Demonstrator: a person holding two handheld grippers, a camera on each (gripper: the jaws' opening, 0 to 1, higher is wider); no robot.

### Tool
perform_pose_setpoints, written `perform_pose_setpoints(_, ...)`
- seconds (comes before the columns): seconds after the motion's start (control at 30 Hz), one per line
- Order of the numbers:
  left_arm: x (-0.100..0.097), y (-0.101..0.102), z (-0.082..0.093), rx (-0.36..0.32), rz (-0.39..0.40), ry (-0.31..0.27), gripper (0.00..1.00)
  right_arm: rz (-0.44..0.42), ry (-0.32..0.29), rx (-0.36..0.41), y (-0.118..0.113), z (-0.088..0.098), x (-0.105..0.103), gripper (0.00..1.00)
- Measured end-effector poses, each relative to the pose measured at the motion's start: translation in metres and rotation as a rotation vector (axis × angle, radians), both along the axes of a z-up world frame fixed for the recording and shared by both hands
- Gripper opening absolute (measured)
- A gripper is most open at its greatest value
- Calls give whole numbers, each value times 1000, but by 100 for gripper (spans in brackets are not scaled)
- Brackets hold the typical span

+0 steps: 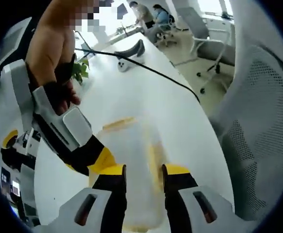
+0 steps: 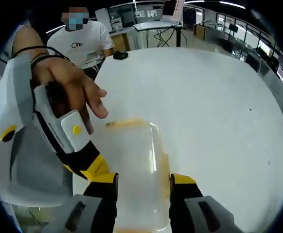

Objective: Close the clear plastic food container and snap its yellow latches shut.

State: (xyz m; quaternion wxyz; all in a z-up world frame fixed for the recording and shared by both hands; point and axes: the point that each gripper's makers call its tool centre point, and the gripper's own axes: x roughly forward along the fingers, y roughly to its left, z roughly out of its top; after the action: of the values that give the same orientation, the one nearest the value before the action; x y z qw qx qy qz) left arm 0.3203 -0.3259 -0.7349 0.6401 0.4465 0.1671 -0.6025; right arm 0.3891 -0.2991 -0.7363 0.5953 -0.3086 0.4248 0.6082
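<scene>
In the left gripper view, the left gripper (image 1: 144, 174) stands with its black, yellow-tipped jaws set narrowly on either side of the clear plastic food container (image 1: 132, 165), which lies on the white table (image 1: 146, 92) towards its near edge; whether the jaws actually press its walls cannot be told. A yellow latch (image 1: 118, 124) shows at the container's far end. The other gripper (image 1: 100, 162) comes in from the left, touching the container's side.

In the right gripper view, the right gripper (image 2: 142, 187) likewise straddles the container (image 2: 134, 160), jaws narrow, while a hand (image 2: 66, 85) steers the other tool beside it. The risk, as a judgement: the smooth, light box may skid or twist on the slick tabletop if pressed unevenly, leaving the lid askew and a latch unsnapped
</scene>
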Motion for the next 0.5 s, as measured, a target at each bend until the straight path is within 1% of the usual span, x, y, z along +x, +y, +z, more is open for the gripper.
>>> perform_pose_setpoints(0.07,0,0,-1,12,-18,-30,28,3,2,-5,0,0,0,40)
perform_pose_setpoints(0.2,0,-1,-1,16,-12,-39,28,9,7,-11,1,0,0,40)
perform_pose_setpoints(0.4,0,-1,-3,39,-25,-73,28,18,16,-18,1,-2,1,40)
perform_pose_setpoints(0.5,-1,-1,-4,52,-41,-103,29,16,20,-23,2,-1,0,40)
